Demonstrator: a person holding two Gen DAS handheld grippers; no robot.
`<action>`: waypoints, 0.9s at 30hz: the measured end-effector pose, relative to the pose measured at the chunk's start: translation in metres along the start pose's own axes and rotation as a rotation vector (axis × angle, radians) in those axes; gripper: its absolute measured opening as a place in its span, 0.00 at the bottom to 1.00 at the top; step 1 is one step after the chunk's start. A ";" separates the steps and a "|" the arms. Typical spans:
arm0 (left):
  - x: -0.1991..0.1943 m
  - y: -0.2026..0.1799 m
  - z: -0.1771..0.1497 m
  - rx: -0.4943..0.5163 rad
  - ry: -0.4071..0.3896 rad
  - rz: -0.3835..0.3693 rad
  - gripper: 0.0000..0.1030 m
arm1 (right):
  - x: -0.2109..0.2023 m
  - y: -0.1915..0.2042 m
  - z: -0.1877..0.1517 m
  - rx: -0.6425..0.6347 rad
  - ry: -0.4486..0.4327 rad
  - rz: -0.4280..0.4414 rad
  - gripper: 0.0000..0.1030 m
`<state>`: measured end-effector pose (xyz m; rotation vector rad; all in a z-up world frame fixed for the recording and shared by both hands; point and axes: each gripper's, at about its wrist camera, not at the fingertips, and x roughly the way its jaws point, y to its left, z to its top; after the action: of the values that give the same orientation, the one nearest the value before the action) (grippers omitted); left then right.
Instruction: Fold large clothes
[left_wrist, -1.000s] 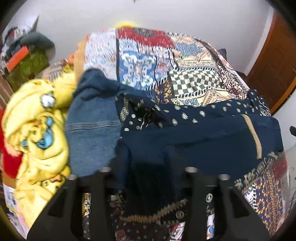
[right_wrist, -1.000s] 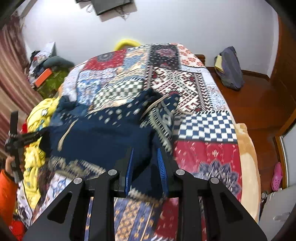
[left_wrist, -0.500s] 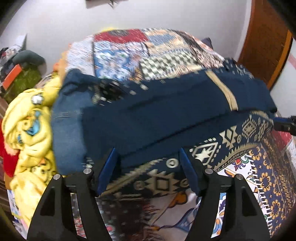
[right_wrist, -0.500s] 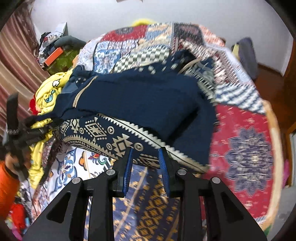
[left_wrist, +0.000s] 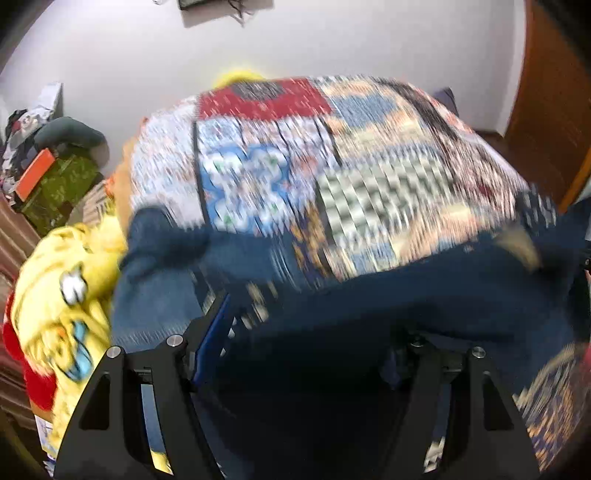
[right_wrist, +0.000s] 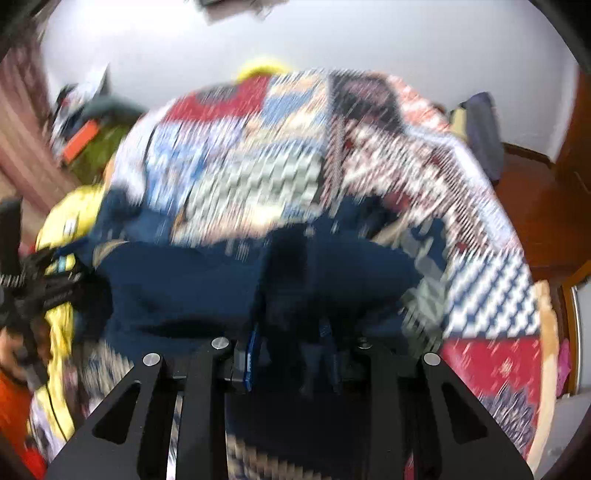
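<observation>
A navy garment (left_wrist: 406, 288) with a cream patterned hem lies across the near part of the patchwork bed quilt (left_wrist: 369, 166). Both views are motion-blurred. In the left wrist view my left gripper (left_wrist: 314, 332) has wide jaws packed with the navy cloth, which drapes over and hides its right finger. In the right wrist view my right gripper (right_wrist: 290, 332) is shut narrow on a fold of the same garment (right_wrist: 177, 288). The left gripper (right_wrist: 40, 288) also shows at that view's left edge, with the cloth stretching away from it.
A yellow printed garment (left_wrist: 55, 288) and a blue denim piece (left_wrist: 155, 295) are heaped at the bed's left side. Clutter (left_wrist: 48, 173) stands by the far left wall. Dark clothes (right_wrist: 480, 133) lie on the wooden floor at right. An orange sleeve (right_wrist: 14, 417) shows lower left.
Half a second ago the garment hung stretched between both grippers with its patterned hem showing. Both have since swung over the bed, and the cloth now bunches over the jaws.
</observation>
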<state>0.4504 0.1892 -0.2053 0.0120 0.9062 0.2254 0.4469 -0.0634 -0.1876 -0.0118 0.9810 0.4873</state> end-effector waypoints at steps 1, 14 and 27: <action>-0.006 0.004 0.006 -0.011 -0.026 0.002 0.67 | -0.007 -0.002 0.010 0.021 -0.045 -0.015 0.25; -0.043 -0.004 -0.020 0.003 -0.008 -0.270 0.70 | -0.024 0.068 -0.022 -0.183 -0.026 0.109 0.27; 0.018 -0.010 -0.048 0.064 0.086 -0.125 0.72 | 0.010 0.059 -0.052 -0.198 0.052 0.092 0.55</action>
<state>0.4259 0.1786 -0.2499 0.0054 0.9962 0.0813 0.3867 -0.0189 -0.2130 -0.1580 0.9836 0.6703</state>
